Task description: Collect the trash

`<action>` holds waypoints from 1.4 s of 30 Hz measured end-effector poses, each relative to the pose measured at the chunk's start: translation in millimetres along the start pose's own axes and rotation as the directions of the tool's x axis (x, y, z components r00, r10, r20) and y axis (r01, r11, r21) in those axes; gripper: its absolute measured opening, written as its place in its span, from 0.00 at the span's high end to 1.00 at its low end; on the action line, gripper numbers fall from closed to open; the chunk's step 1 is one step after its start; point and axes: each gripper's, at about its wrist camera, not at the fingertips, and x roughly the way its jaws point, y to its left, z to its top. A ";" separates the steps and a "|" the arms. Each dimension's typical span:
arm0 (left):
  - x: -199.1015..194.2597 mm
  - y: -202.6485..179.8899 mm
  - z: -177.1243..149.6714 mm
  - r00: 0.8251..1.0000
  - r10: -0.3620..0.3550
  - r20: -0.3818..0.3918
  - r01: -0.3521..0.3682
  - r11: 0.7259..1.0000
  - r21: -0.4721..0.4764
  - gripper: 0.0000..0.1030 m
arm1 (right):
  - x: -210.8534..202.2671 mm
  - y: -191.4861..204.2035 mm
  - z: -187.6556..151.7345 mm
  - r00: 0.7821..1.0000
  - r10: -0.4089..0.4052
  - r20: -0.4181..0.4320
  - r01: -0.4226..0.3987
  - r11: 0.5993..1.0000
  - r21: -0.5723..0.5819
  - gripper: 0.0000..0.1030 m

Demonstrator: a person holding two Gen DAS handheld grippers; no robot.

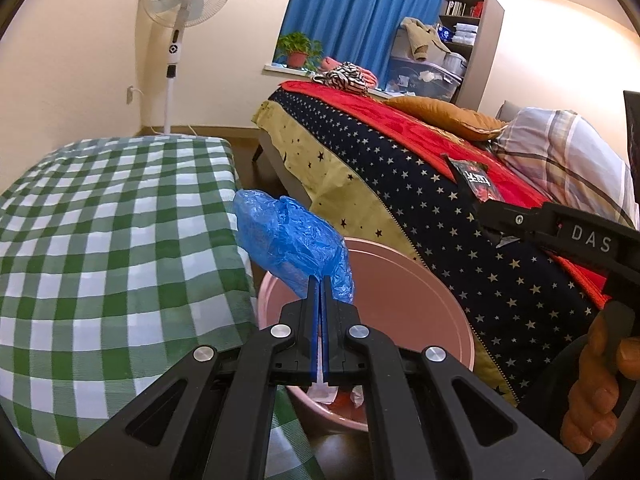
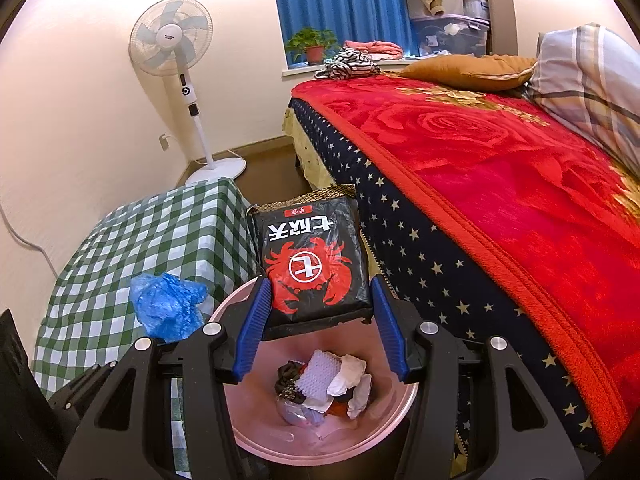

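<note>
My left gripper is shut on a crumpled blue plastic bag and holds it above the near rim of a pink trash bin. The bag also shows in the right wrist view. My right gripper is shut on a black snack packet with a red crab print and holds it over the pink bin. Several pieces of crumpled trash lie in the bin. In the left wrist view the packet and right gripper show at right.
A table with a green checked cloth stands left of the bin. A bed with a red blanket and starred cover is right of it. A standing fan is by the far wall. Pillows lie on the bed.
</note>
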 end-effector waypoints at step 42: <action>-197.6 46.5 -35.9 0.899 0.417 0.136 -0.414 0.909 -0.052 0.08 | -100.5 69.5 -84.5 0.986 0.137 0.093 -0.122 0.980 -0.155 0.05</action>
